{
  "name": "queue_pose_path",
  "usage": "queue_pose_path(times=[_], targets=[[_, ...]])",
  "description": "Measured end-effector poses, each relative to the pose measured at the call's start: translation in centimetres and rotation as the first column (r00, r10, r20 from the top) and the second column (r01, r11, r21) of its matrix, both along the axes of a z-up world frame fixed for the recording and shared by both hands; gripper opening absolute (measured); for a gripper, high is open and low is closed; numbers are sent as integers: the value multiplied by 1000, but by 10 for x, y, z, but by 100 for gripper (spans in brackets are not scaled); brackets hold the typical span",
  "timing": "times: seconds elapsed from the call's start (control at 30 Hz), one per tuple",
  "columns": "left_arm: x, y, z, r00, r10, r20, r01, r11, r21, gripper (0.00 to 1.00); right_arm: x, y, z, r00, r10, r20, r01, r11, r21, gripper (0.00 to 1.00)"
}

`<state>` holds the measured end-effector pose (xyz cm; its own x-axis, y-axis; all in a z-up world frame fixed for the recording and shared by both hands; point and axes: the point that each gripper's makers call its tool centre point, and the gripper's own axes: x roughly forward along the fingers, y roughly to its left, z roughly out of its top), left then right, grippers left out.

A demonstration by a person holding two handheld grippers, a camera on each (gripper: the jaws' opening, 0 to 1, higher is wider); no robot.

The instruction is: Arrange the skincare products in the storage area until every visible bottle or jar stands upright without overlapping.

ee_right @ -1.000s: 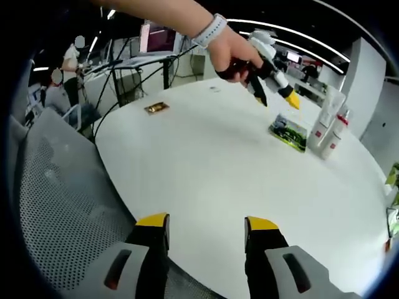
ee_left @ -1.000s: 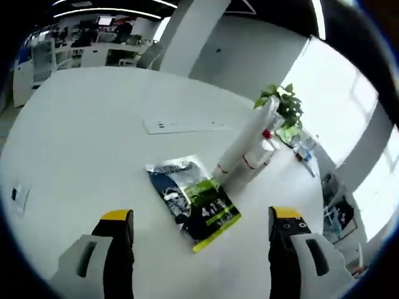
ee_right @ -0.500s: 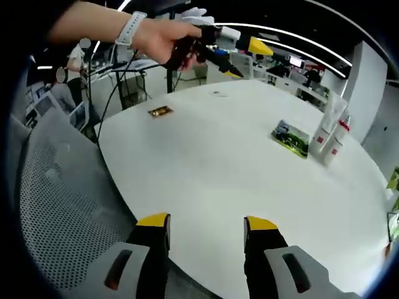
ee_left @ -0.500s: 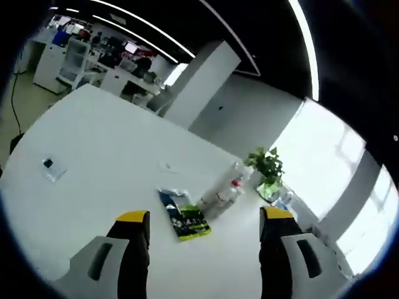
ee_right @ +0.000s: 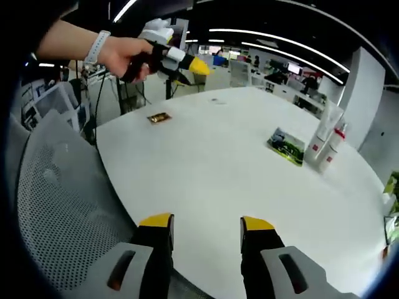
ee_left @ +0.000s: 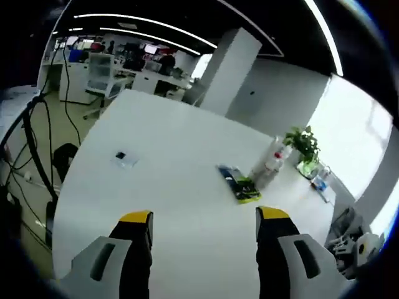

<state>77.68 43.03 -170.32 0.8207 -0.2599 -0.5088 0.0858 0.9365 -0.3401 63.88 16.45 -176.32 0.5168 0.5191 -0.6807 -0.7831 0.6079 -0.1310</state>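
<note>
Two white skincare tubes (ee_right: pixel 324 138) stand upright and close together at the far right of the round white table (ee_right: pixel 206 168); one is tall, the shorter one has a red cap. They look small in the left gripper view, tubes (ee_left: pixel 269 168). A green and blue packet (ee_right: pixel 285 146) lies flat just left of them, also seen as the packet (ee_left: pixel 239 184). My left gripper (ee_left: pixel 204 218) is open and empty, high above the table's near side. A hand holds that left gripper (ee_right: pixel 192 66) up at the far left. My right gripper (ee_right: pixel 206 222) is open over the table's near edge.
A small gold sachet (ee_right: pixel 159 117) lies near the table's left edge, and a small clear packet (ee_left: pixel 124 158) sits on the left part. A grey mesh chair (ee_right: pixel 56 205) stands beside the table. A potted plant (ee_left: pixel 305 146) is behind the tubes. Cables (ee_left: pixel 37 143) hang beyond the table's edge.
The left gripper has drawn far back and up from the packet and tubes, which now look small. In the right gripper view the hand carrying it moved left. The right gripper hardly moved.
</note>
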Motion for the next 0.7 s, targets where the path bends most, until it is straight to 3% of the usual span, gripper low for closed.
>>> queue_pose_path(times=[0.1, 0.27, 0.33, 0.4, 0.43, 0.5, 0.6, 0.7], targets=[[-12, 24, -13, 999, -5, -39, 10, 991, 130, 68, -1, 1, 0, 1000, 4, -1, -4, 1000, 2, 38], [-32, 37, -47, 984, -5, -181, 40, 982, 186, 80, -1, 1, 0, 1000, 8, -5, -8, 1000, 0, 38], [-31, 37, -63, 977, -18, -213, 57, 982, 179, 82, -2, 1, -1, 1000, 9, -10, -9, 1000, -4, 39], [-34, 37, -67, 975, -24, -223, 73, 974, 216, 84, -2, 1, -1, 1000, 10, -9, -10, 1000, -4, 39], [-41, 36, -74, 962, -44, -271, 111, 965, 238, 82, -2, 1, -1, 1000, 10, -10, -10, 1000, -5, 39], [-47, 32, -84, 952, -82, -296, 165, 950, 265, 79, -2, 1, -2, 1000, 12, -12, -12, 1000, -7, 38], [-50, 36, -101, 943, -57, -327, 144, 958, 246, 79, -2, 0, -3, 1000, 11, -17, -11, 1000, -13, 38], [-53, 42, -110, 938, -14, -345, 106, 963, 249, 68, -2, -1, -4, 1000, 8, -18, -8, 1000, -16, 38]])
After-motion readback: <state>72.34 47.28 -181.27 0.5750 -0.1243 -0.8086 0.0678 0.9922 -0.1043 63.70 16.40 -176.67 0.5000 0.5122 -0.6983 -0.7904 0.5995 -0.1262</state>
